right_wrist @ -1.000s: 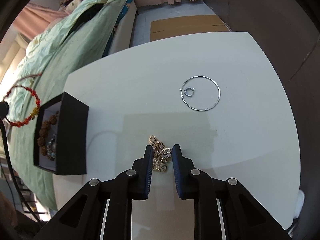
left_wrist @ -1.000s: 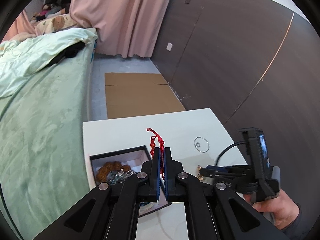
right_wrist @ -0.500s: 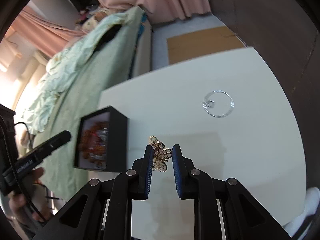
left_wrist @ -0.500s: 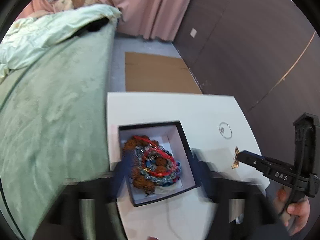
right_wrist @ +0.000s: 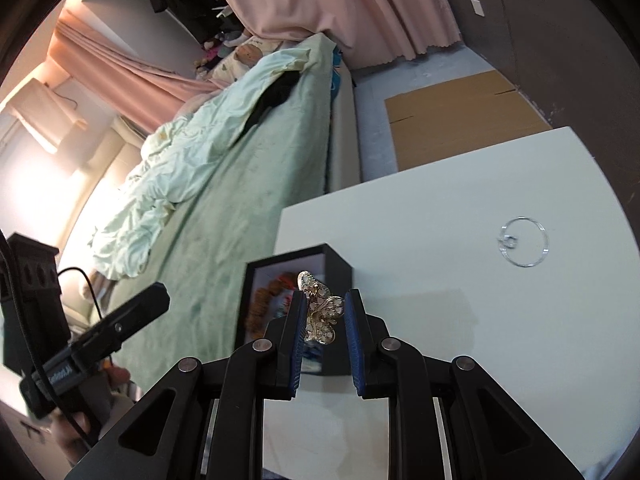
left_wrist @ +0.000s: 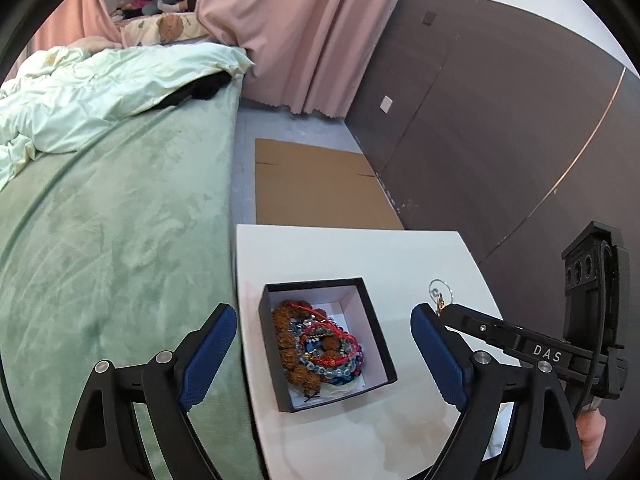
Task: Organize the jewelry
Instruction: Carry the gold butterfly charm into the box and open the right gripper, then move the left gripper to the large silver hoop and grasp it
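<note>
Gold filigree, shaped like a butterfly, sits pinched between the blue pads of the right gripper point(right_wrist: 323, 316); this brooch point(right_wrist: 320, 312) hangs in the air above the white table point(right_wrist: 480, 340), in front of the black box point(left_wrist: 276, 344), with its lower edge hidden behind the left pad. From the left wrist view only a speck of the brooch shows at the tip of that gripper, too small to read. The left gripper point(left_wrist: 322, 350) has just been opening, and its jaws now stand wide apart on either side of the box with nothing between the pads. Inside the box lies a heap of bracelets point(left_wrist: 316, 346), brown beads, blue beads and red cord tangled so that single pieces are hard to separate; in the right wrist view they are a blur behind the brooch. A thin silver hoop point(right_wrist: 523, 241) lies flat on the table, well apart from the box, with a small ring inside it. A hand point(left_wrist: 592, 436) is cut off at the frame edge.
</note>
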### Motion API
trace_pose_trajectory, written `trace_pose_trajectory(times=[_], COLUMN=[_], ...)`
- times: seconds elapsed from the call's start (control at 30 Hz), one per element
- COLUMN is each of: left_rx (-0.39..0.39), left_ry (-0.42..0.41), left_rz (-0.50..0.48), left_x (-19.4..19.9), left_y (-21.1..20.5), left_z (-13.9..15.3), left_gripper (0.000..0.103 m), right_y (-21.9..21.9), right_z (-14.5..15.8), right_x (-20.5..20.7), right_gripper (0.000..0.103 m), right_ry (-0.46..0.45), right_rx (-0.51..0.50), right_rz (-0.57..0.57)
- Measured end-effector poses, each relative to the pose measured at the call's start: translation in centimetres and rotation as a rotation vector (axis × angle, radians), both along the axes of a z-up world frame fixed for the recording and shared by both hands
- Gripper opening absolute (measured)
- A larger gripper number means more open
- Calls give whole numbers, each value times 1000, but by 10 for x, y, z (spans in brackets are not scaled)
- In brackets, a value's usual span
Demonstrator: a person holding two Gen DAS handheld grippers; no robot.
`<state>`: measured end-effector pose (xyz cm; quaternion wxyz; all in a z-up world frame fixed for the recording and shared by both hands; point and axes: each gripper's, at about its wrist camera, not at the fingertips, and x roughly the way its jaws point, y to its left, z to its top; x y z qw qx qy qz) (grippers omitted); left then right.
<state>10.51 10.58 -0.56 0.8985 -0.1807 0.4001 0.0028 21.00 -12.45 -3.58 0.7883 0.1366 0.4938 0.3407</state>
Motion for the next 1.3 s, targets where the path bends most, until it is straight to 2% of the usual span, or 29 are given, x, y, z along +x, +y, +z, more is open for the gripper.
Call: trace_pose_trajectory(times=[0.23, 0.37, 0.4, 0.43, 0.5, 0.53, 0.63, 0.93, 1.07, 1.13, 1.2, 1.27, 1.3], left_rx=[-17, -9, -5, -5, -9, -10, -8, -8, -9, -7, -13, -29, -34], left_ry=[8, -10, -15, -18, -22, -20, -16, -11, -7, -4, -1, 1, -1], left_rz=[29, 40, 42, 42, 40, 41, 35, 19, -10, -25, -37, -48, -51], left_x=[-3, -5, -6, -6, -6, -6, -4, 0, 5, 8, 12, 16, 17], left_y=[14, 15, 14, 14, 14, 14, 11, 2, -8, -14, -20, -27, -29], left_z=[-2, 1, 2, 2, 2, 2, 2, 1, 0, -1, -3, -5, -6], left_gripper=[89, 89, 89, 89, 89, 89, 89, 89, 89, 89, 89, 89, 89], right_y=[17, 28, 32, 35, 32, 30, 18, -25, -44, -54, -66, -76, -86], right_z=[-3, -2, -3, -4, -5, -5, -5, -2, -4, -4, 0, 3, 4], right_x=[4, 4, 4, 5, 4, 4, 6, -1, 1, 3, 5, 7, 8], right_gripper=[21, 21, 25, 41, 63, 65, 65, 65, 65, 65, 65, 75, 85], right_ry=[19, 23, 31, 36, 17, 11, 36, 14, 34, 39, 48, 53, 47], right_rx=[29, 87, 92, 82, 47, 36, 38, 8, 12, 24, 79, 112, 128], right_rz=[23, 59, 74, 85, 63, 50, 36, -41, -86, -101, -110, -127, -153])
